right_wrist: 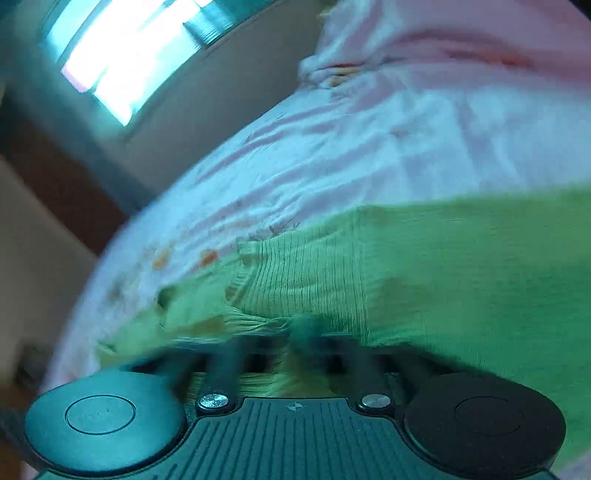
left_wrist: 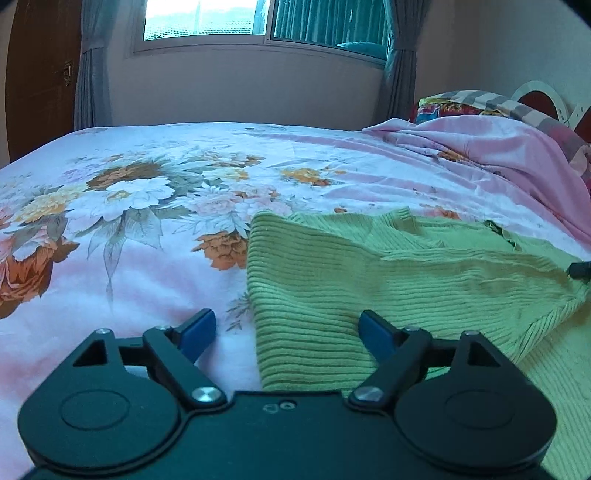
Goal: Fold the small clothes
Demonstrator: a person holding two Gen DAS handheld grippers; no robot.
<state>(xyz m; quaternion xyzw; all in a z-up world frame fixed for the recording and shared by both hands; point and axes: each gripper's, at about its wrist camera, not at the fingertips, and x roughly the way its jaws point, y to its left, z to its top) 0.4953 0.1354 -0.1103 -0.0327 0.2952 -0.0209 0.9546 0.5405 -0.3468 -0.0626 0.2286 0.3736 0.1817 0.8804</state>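
Note:
A green ribbed knit garment (left_wrist: 369,280) lies on the floral bed sheet (left_wrist: 129,206), partly folded over itself. My left gripper (left_wrist: 286,334) is open, its blue fingertips (left_wrist: 199,328) spread low over the garment's left edge. In the blurred right wrist view the same green garment (right_wrist: 424,266) fills the lower right. My right gripper (right_wrist: 299,332) is shut on a bunched edge of the garment and lifts it. Its tip also shows at the right edge of the left wrist view (left_wrist: 580,271).
A pink blanket (left_wrist: 498,155) is heaped at the back right of the bed with patterned pillows (left_wrist: 458,107) behind it. A window (left_wrist: 258,22) with grey curtains and a brown door (left_wrist: 40,81) stand beyond the bed.

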